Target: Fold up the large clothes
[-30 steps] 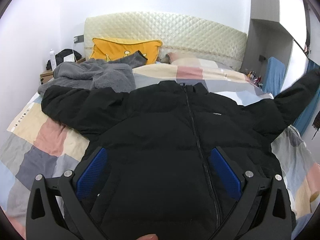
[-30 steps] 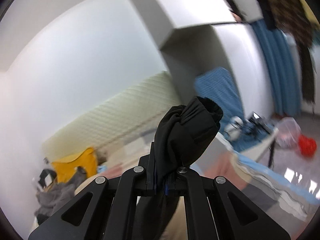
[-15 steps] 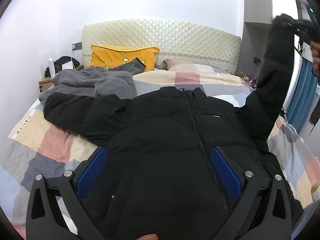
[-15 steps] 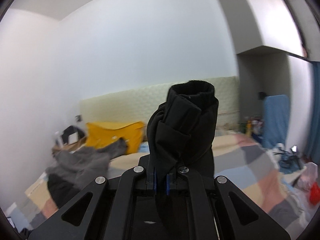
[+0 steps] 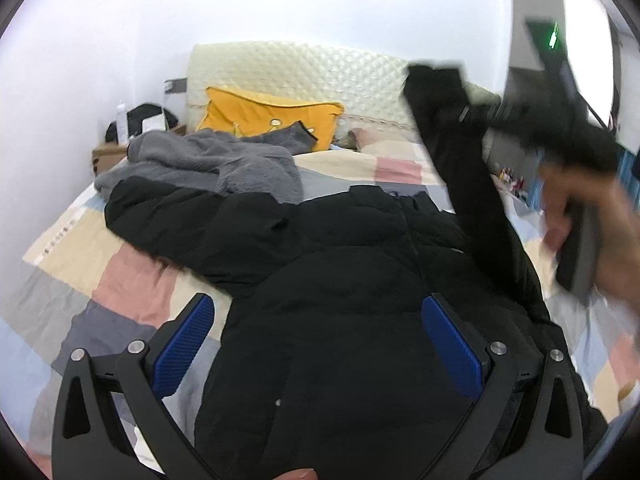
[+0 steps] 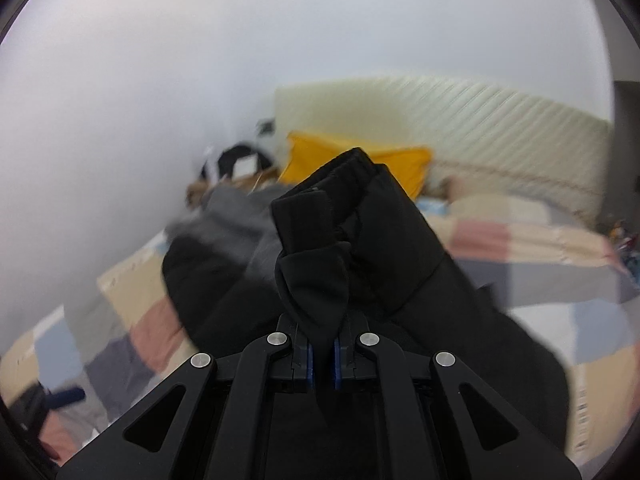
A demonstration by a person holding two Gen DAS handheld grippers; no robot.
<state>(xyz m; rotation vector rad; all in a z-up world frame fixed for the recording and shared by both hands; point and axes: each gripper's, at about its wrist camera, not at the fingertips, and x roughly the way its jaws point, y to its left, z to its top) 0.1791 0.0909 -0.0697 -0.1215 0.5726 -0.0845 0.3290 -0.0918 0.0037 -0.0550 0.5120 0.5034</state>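
Nothing here reads as words. On the black jacket [image 5: 352, 280], a tiny pale mark sits on the chest just right of the zip, too small to make out. Left of the jacket's outstretched sleeve, the edge of the patchwork bedsheet [image 5: 76, 240] carries a row of small dark printed marks, too small to read; the right wrist view is too blurred to help. A small green light [image 5: 553, 38] glows far above the jacket, upper right: a glow, no characters.
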